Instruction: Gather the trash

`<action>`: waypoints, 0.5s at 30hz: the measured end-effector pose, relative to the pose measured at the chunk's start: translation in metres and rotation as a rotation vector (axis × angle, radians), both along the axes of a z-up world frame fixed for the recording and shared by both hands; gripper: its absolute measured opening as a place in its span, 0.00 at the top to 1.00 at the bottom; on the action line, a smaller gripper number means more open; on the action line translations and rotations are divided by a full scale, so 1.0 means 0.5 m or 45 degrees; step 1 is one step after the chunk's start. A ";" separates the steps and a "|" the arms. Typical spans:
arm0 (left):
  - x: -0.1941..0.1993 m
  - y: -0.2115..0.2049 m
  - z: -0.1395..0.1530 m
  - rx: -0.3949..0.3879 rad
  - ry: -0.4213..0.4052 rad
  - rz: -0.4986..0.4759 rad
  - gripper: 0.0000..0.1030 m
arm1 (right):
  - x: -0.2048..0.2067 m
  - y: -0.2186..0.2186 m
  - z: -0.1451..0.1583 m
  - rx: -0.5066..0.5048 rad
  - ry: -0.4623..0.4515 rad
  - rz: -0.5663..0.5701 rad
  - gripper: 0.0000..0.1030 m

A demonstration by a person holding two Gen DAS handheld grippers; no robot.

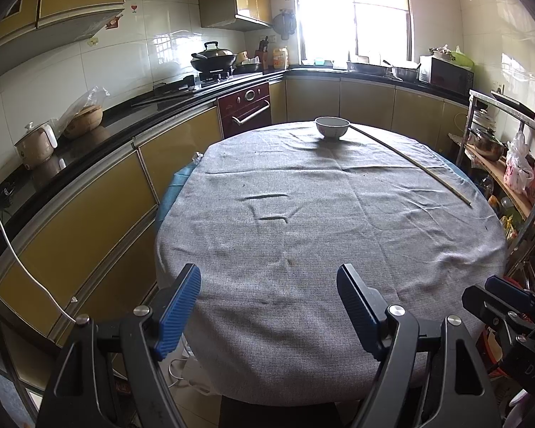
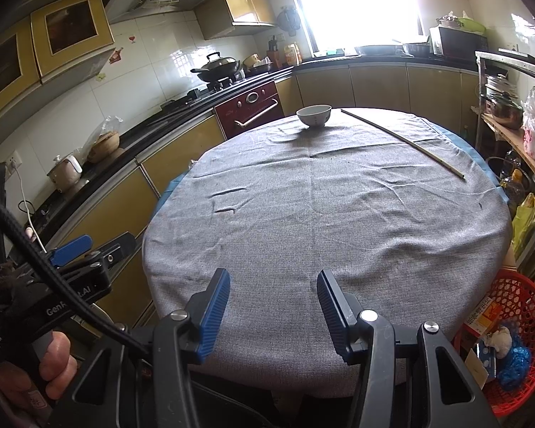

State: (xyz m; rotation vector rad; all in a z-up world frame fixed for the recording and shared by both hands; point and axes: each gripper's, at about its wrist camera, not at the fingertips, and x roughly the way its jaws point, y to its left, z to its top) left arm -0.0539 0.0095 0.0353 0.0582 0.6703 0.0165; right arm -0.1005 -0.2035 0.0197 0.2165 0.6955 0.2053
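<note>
A red mesh basket (image 2: 517,296) stands low at the right of the round table (image 2: 321,214), holding trash: a box, a crumpled white wad (image 2: 499,337) and blue plastic (image 2: 515,360). My left gripper (image 1: 269,301) is open and empty over the table's near edge. My right gripper (image 2: 273,301) is open and empty over the near edge too. The left gripper also shows in the right wrist view (image 2: 89,248) at the far left. The right gripper's edge shows in the left wrist view (image 1: 499,296).
A white bowl (image 1: 331,127) (image 2: 314,115) and a long thin stick (image 1: 410,160) (image 2: 403,141) lie on the grey tablecloth at the far side. Kitchen counters run along the left and back. A metal shelf rack (image 1: 510,149) with pots and bags stands at the right.
</note>
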 end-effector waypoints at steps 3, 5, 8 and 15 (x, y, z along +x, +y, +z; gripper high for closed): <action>0.000 0.000 0.000 0.000 0.000 -0.001 0.23 | 0.000 0.000 -0.001 0.001 0.001 0.001 0.47; 0.000 0.000 0.000 0.000 -0.001 0.000 0.23 | 0.000 0.000 -0.001 -0.001 0.000 0.001 0.47; 0.001 0.001 0.000 0.000 0.000 -0.001 0.23 | 0.000 -0.001 -0.001 0.001 0.000 0.000 0.47; -0.001 -0.001 0.000 0.000 0.004 0.004 0.23 | 0.001 0.000 -0.001 0.001 0.002 0.000 0.47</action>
